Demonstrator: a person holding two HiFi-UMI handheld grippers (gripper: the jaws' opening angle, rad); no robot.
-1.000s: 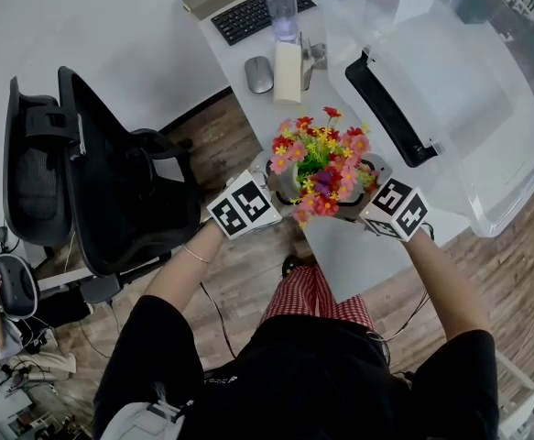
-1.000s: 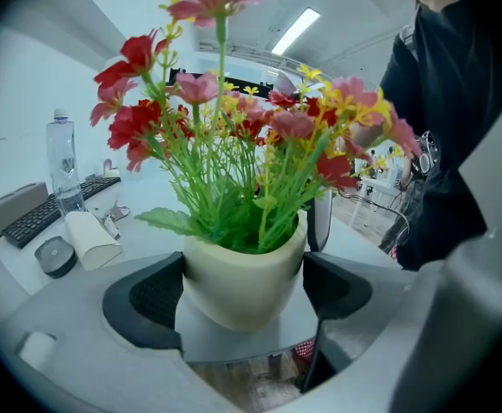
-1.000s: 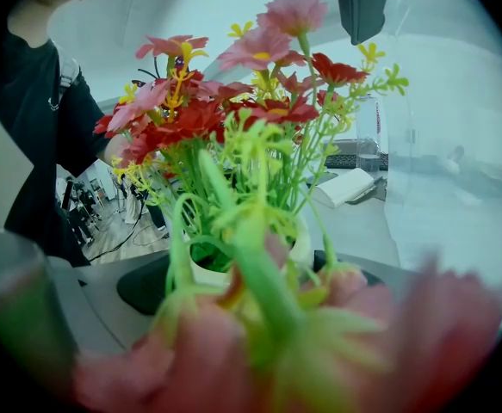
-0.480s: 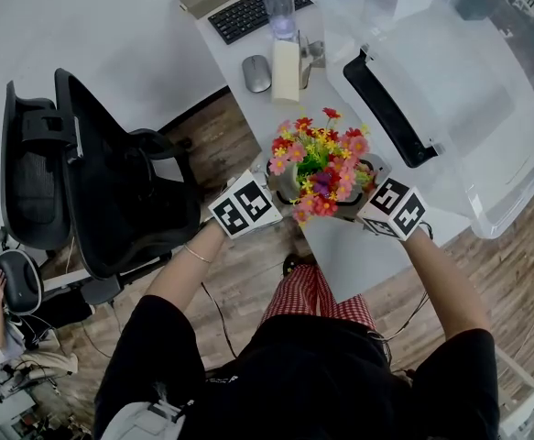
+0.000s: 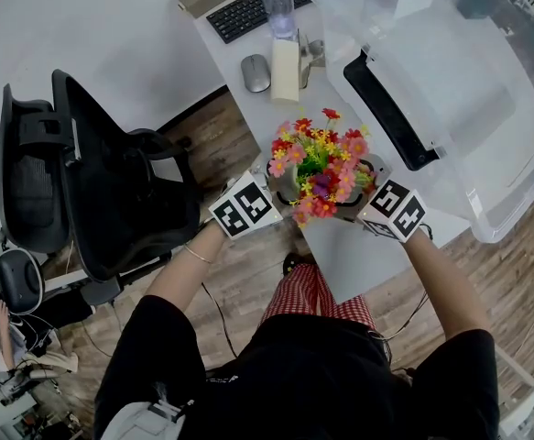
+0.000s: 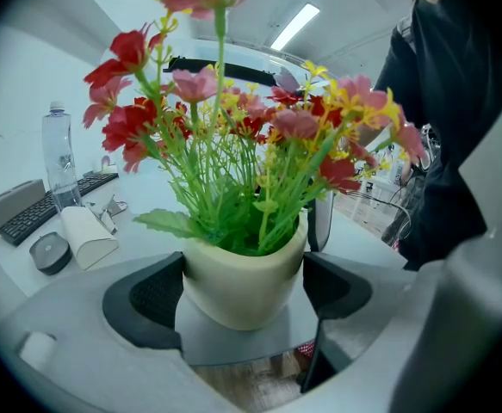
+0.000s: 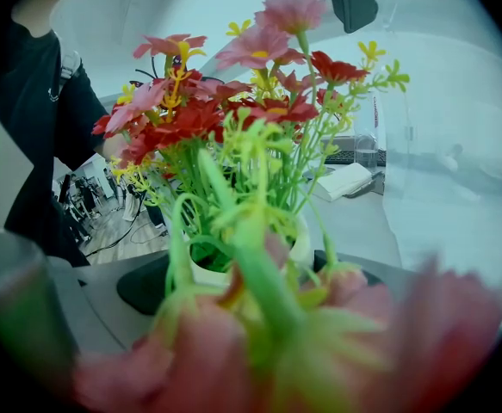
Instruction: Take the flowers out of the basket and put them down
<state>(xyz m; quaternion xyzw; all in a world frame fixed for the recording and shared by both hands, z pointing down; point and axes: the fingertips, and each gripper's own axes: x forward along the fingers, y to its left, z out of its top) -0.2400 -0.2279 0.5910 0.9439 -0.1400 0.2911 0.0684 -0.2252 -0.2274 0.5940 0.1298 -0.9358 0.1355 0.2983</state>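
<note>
While left gripper [image 6: 243, 298] clamps pot [image 6: 244, 269], flowers [image 5: 320, 163] upright

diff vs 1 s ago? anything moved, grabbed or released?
Nothing visibly changed. The left gripper and the right gripper stay closed on the flower pot from opposite sides, in the same place. Only the head camera drifted slightly.

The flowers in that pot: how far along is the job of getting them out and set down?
Looks done: the flower pot is outside the clear bin, by the table's near corner. In hand: the left gripper and right gripper both squeeze it between their fingers. Left: letting go. Whether the pot already rests on the table, I cannot tell.
</note>
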